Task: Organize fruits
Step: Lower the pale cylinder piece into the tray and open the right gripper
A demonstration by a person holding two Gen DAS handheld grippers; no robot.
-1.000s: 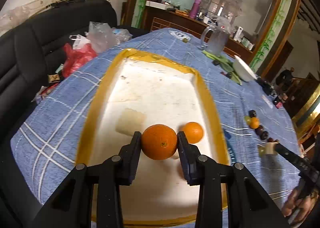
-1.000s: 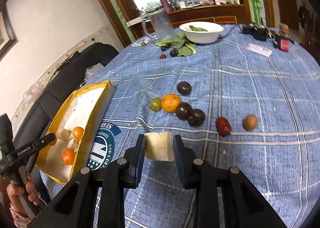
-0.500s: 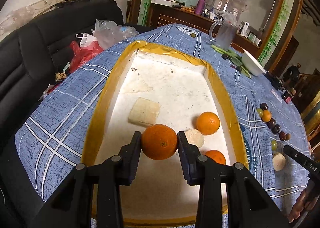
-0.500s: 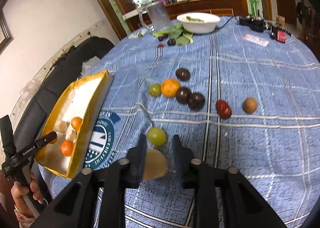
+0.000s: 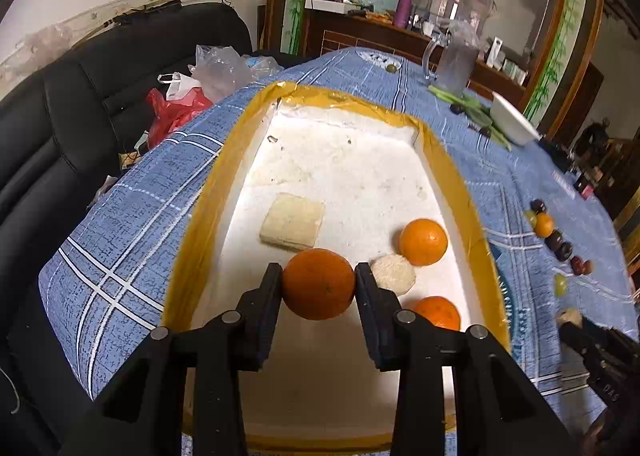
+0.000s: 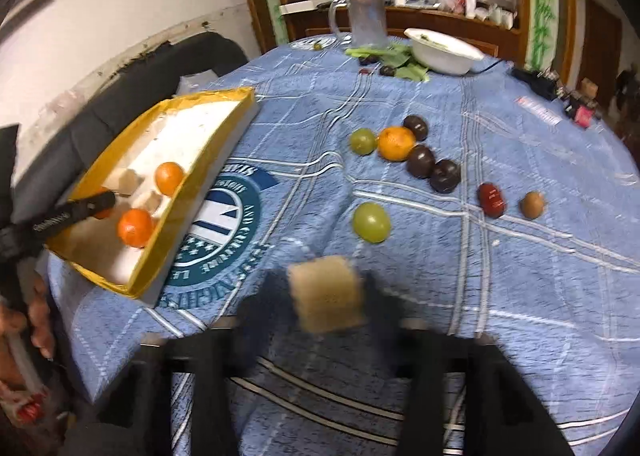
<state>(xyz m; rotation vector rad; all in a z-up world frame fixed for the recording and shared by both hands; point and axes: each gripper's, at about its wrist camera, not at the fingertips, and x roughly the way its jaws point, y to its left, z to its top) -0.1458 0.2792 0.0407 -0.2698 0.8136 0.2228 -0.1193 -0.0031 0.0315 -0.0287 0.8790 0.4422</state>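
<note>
My left gripper is shut on an orange and holds it over the near part of a white foam tray with a yellow rim. In the tray lie two more oranges, a pale square block and a round pale piece. My right gripper is shut on a beige foam piece above the blue cloth, right of the tray. A green fruit lies just beyond it. The right wrist view is blurred.
A row of fruits lies on the blue checked tablecloth: a green one, an orange, dark plums, a red one and a brown one. A white bowl, a glass pitcher and leaves stand at the back. A black sofa with bags is left.
My left gripper has pulled back over the tray with the orange, bringing more of the tray's contents into view. My right gripper has moved back and left with the foam piece, revealing a green fruit.
</note>
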